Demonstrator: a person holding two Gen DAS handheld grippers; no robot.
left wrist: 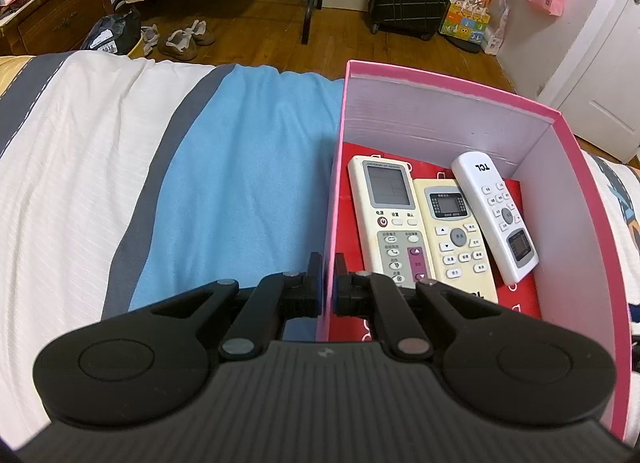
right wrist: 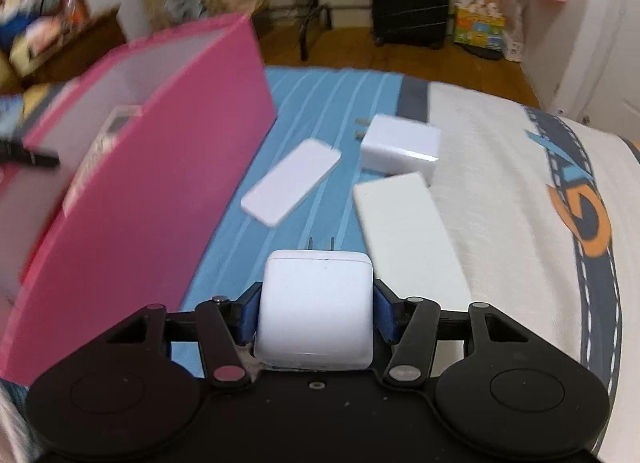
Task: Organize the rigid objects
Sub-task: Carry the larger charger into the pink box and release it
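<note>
On bed (right wrist: 500, 183), lower centre: right gripper (right wrist: 316, 315) pinching white charger (right wrist: 314, 303) for boxing, left gripper (left wrist: 328, 283) clamping pink box (left wrist: 440, 111) wall, steadying it.

The box (left wrist: 448, 111) mouth gapes above three remotes (left wrist: 448, 223) (far half bare); its pink wall (right wrist: 160, 199) blocks sideways entry.

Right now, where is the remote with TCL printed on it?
In the left wrist view, the TCL remote lies in the pink box, rightmost of three, leaning on the yellowish remote beside it.
</note>
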